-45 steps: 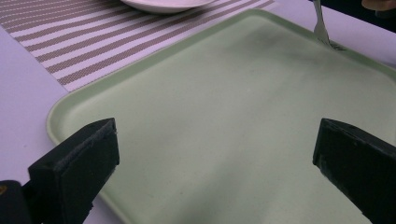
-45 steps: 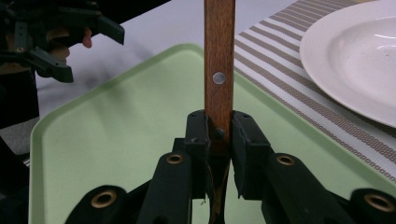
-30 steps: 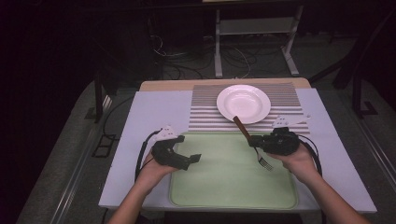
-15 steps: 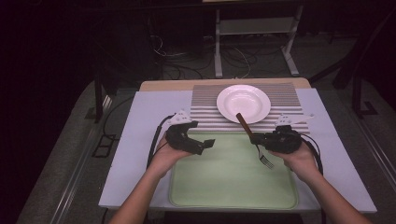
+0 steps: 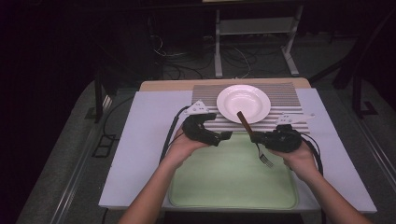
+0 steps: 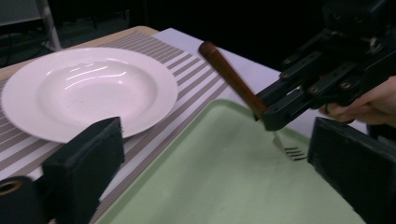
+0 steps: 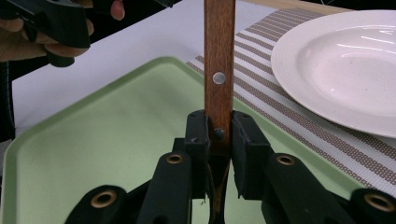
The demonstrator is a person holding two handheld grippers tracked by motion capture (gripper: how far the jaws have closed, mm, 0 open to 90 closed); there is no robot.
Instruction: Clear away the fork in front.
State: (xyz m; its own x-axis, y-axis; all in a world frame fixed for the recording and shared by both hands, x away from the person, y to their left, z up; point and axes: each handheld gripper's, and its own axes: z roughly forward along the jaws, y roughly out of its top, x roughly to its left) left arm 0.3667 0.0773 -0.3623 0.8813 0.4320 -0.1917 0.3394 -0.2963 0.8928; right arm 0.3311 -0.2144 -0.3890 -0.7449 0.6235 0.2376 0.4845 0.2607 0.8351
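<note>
A fork with a brown wooden handle [image 5: 243,122] is held over the far edge of a green tray [image 5: 224,186], tines [image 5: 266,160] pointing down toward the tray. My right gripper [image 5: 256,138] is shut on the handle [image 7: 218,56] near its lower rivet. My left gripper [image 5: 223,136] hovers at the tray's far left edge, jaws wide open and empty [image 6: 219,186]. It faces the fork [image 6: 231,79] and the right gripper [image 6: 327,74]. A white deep plate [image 5: 243,103] sits empty on a striped placemat [image 5: 289,100] just beyond; the handle's end reaches its rim.
The tray [image 7: 107,140] and placemat lie on a white tabletop [image 5: 144,140] with bare room on the left and right. Cables trail from both grippers. Beyond the table stand a metal rack [image 5: 254,28] and dark floor with loose cables.
My left gripper has moved forward and to the right, from the tray's left edge toward the plate and the fork. The right gripper has held the fork almost still.
</note>
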